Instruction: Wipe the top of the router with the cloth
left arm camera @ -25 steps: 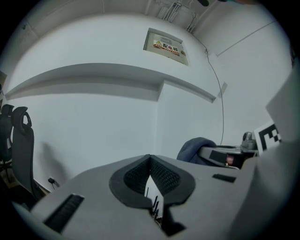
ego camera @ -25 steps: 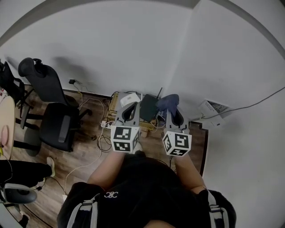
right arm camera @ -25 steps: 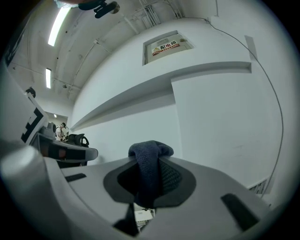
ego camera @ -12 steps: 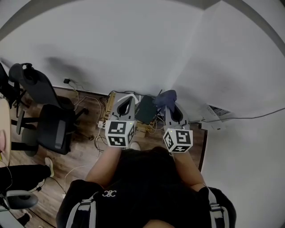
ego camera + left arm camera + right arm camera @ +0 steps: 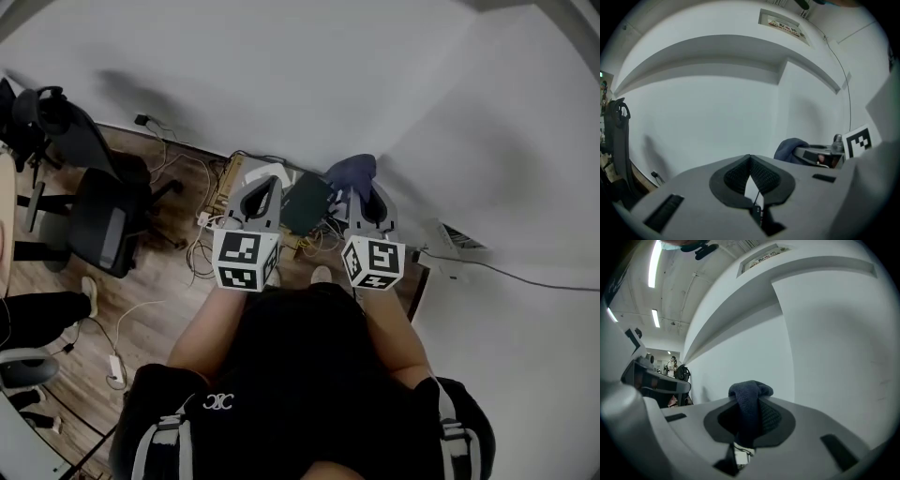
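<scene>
Right gripper is clamped on the dark blue cloth; a fold bunches up above the jaw tips. Left gripper has its jaws pressed together, nothing between them. Both gripper views look at the white wall, not at the router, so neither tool is aimed at the job yet.

In the head view the router, a dark flat box, sits low by the wall between the two grippers, among loose cables. The cloth hangs just beside its right edge; contact cannot be told.

Step in hand, as judged: bringing the cloth onto the router top. To do it well, tip the right gripper down so the bunched fold lies on the top, not the jaw tips. Press lightly, sweep edge to edge. The router is likely light and may slide, so the left gripper could brace its near side. Keep clear of the cables.
</scene>
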A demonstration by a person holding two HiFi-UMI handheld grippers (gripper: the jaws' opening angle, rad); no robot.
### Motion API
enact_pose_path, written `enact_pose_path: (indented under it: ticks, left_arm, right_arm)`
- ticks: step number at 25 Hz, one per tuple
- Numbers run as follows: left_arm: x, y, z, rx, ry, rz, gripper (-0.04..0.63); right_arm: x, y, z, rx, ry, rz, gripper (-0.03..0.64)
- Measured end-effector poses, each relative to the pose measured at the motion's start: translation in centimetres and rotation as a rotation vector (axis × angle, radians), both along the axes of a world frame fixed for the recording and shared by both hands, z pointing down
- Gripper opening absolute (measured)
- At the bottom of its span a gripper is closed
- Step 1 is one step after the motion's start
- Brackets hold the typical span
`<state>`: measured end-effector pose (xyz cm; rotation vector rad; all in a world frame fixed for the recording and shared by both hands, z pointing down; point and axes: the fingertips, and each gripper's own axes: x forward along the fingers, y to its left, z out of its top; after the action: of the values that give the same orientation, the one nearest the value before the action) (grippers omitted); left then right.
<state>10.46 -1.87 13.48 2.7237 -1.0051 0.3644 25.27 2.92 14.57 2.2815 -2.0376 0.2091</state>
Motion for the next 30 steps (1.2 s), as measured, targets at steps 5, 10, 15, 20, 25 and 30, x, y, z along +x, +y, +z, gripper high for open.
enact_pose_path:
  ticks: [5, 10, 15, 20, 25, 30]
  left_arm:
    - [-0.2, -0.9, 1.3, -0.021, -0.018, -0.067, -0.002]
    - [-0.8, -2.0, 3.2, -0.048, -0.061, -0.134, -0.002]
    - [-2.3, -2.1, 6.6, -0.129, -0.060, -0.195, -0.002]
    - [-4.5, -2.3, 11.0, -0.199, -0.066, -0.276, -0.002]
    - [-6.5, -2.2, 16.4, -0.289, -0.013, -0.334, -0.002]
    - [-7.7, -1.7, 22.2, -0.357, -0.003, -0.354, -0.002]
  right_arm:
    - [0.2, -2.1, 1.7, -0.033, 0.009, -0.068, 0.035]
    - [-0.5, -3.9, 3.7, -0.086, 0.023, -0.156, 0.035]
    - [-1.0, -5.2, 6.5, -0.150, 0.059, -0.248, 0.035]
    - [-1.6, -6.6, 11.0, -0.263, 0.136, -0.332, 0.035]
    - [-2.8, -8.2, 17.2, -0.394, 0.273, -0.434, 0.035]
    - [-2.6, -9.8, 24.5, -0.539, 0.381, -0.507, 0.035]
